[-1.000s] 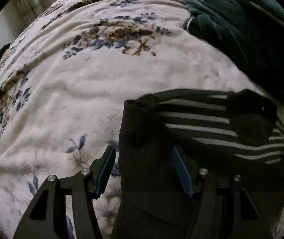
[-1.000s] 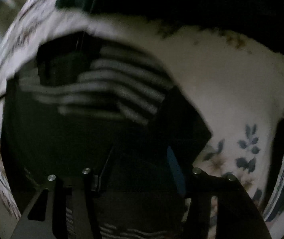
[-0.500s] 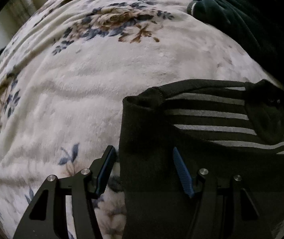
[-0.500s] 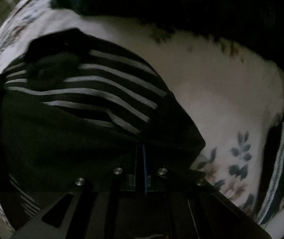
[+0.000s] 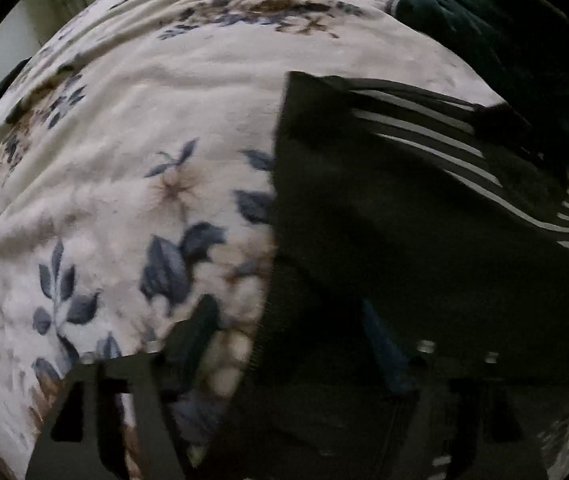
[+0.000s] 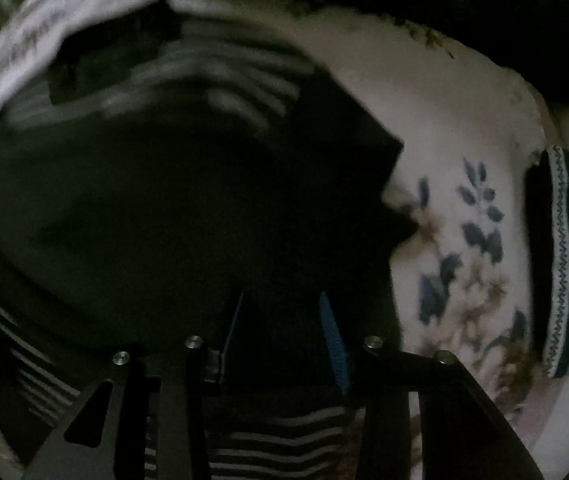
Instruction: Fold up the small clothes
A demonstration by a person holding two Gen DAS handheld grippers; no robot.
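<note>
Striped garment (image 5: 424, 216) lies on floral blanket (image 5: 132, 128), both grippers' fingers (image 6: 334, 344) spread apart over its near edge.

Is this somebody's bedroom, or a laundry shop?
Most likely a bedroom at home. A fluffy floral blanket covers a soft bed-like surface, a black striped garment lies on it for folding, and dark green clothing is heaped beside it. No shop counters or machines show.

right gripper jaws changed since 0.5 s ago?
Yes. The right gripper, shut then, now stands open over the black striped garment on the floral blanket.
</note>
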